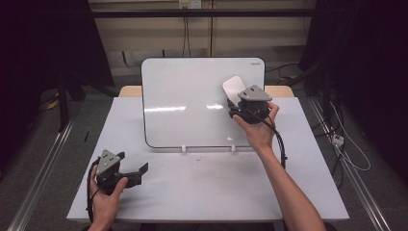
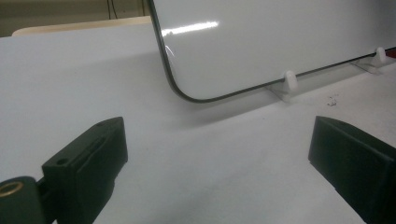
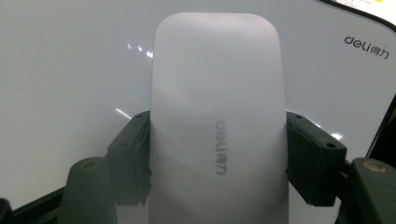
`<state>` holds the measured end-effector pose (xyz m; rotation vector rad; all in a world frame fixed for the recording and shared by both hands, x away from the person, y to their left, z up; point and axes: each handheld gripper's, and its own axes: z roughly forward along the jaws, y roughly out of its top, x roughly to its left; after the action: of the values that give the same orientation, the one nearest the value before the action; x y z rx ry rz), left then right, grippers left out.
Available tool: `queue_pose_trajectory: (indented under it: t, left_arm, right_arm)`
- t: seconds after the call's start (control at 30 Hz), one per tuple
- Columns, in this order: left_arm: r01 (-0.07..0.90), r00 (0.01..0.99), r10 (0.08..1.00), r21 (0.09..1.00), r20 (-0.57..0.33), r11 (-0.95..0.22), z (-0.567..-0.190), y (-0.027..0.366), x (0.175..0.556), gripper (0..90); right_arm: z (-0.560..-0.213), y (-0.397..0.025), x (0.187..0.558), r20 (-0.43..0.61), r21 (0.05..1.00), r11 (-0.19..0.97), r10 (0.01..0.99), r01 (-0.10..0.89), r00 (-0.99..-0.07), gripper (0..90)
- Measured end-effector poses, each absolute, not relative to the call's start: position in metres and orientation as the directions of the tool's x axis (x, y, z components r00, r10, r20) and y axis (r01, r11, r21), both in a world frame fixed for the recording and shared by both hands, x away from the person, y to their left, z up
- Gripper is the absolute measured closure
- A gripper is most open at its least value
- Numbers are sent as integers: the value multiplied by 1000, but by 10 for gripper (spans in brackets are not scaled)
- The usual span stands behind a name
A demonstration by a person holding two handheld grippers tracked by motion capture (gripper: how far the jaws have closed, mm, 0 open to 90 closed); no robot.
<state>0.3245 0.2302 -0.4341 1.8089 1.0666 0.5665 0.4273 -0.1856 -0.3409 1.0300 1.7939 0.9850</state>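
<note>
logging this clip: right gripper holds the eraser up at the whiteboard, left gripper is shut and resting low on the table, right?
Not quite: the left gripper is open, not shut. The left gripper view shows its jaws wide apart with bare table between them. The rest holds: the right gripper grips the eraser up at the whiteboard.

White whiteboard (image 1: 192, 103) with thin black rim, grey "deli" print at corner; white eraser (image 3: 217, 116) with grey logo; black grippers (image 1: 130, 174) with grey top plates; pale grey table (image 1: 202, 187); white board feet (image 2: 290, 80).
</note>
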Motion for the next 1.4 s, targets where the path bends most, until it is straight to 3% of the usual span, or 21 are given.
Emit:
queue_pose_trajectory:
  t: [0.3, 1.13, 1.4]
  left_arm:
    - [421, 511, 857, 887, -59, -190, -434, 232, 323, 45]
    - [426, 515, 853, 889, -86, -167, -434, 235, 322, 45]
    - [421, 520, 851, 889, -75, -179, -432, 233, 322, 45]
  right_arm:
    - [-344, -184, 416, -309, 879, 408, 882, 248, -356, 316]
    - [-353, -209, 378, -305, 876, 410, 879, 254, -368, 316]
    - [-369, -211, 368, -316, 864, 426, 874, 269, -370, 316]
